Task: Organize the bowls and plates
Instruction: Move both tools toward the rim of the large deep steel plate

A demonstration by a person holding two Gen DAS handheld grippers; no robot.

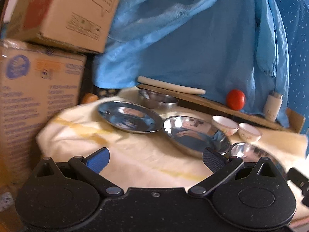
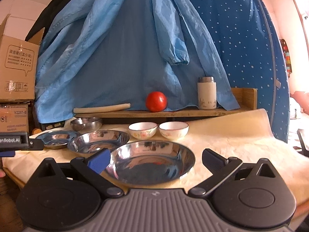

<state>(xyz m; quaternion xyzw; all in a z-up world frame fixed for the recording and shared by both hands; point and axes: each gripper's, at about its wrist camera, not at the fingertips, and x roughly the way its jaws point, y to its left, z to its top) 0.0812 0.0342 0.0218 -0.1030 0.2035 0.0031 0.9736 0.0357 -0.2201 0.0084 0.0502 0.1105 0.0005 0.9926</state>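
right gripper [image 2: 156,161] spread over steel plate [image 2: 152,164] at lower centre; i'd pinch its rim squarely.

At the left edge of the right wrist view, a black gripper body [image 2: 13,140] carried white lettering cut off by the frame, reading "enRobot.AI". Just above it, a lower brown cardboard box [image 2: 13,118] showed "V2237-B", or something close to it, beside a red patch. In the upper left, a taller brown cardboard box [image 2: 17,71] bore a printed speech bubble holding lines of Chinese characters and rows of stars, too small to read, with handling pictograms beneath. In the left wrist view, the purple print on the large cardboard box [image 1: 38,100] was too blurred to read.
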